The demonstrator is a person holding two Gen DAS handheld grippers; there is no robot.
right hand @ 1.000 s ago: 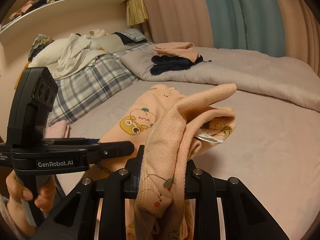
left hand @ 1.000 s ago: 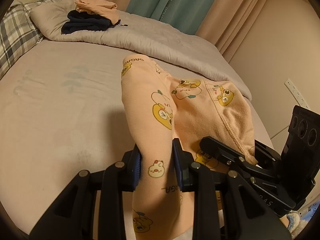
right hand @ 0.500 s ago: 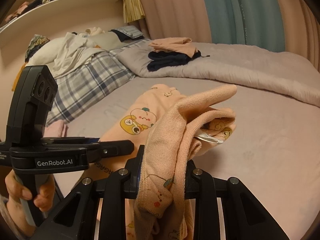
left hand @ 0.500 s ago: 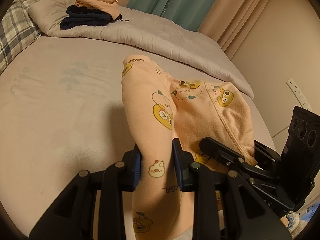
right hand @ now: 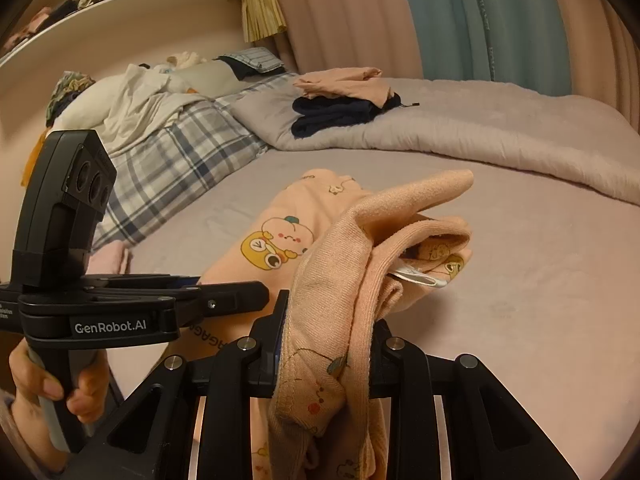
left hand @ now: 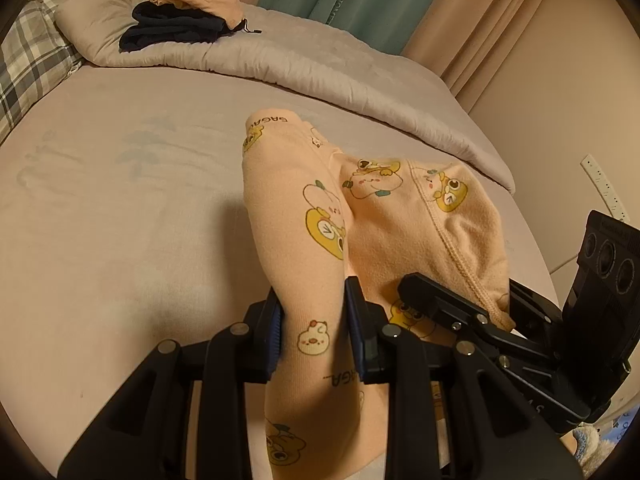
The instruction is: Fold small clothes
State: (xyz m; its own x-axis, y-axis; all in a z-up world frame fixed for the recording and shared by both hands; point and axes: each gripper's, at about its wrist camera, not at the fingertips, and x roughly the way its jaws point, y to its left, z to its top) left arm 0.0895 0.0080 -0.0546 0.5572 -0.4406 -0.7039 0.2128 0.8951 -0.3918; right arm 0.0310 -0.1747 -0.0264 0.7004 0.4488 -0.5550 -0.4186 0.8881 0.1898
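Note:
Small peach pants printed with yellow cartoon animals lie partly on the bed, their near end lifted. My left gripper is shut on one pant leg, blue pads pressing both sides of the cloth. In the right wrist view the same pants bunch at the ribbed waistband, and my right gripper is shut on that band. The right gripper also shows at the right of the left wrist view; the left gripper shows at the left of the right wrist view, held by a hand.
A grey duvet runs along the bed's far side with a folded navy and peach pile on it. A plaid blanket and heaped white laundry lie at the left. Curtains hang behind; a wall stands at the right.

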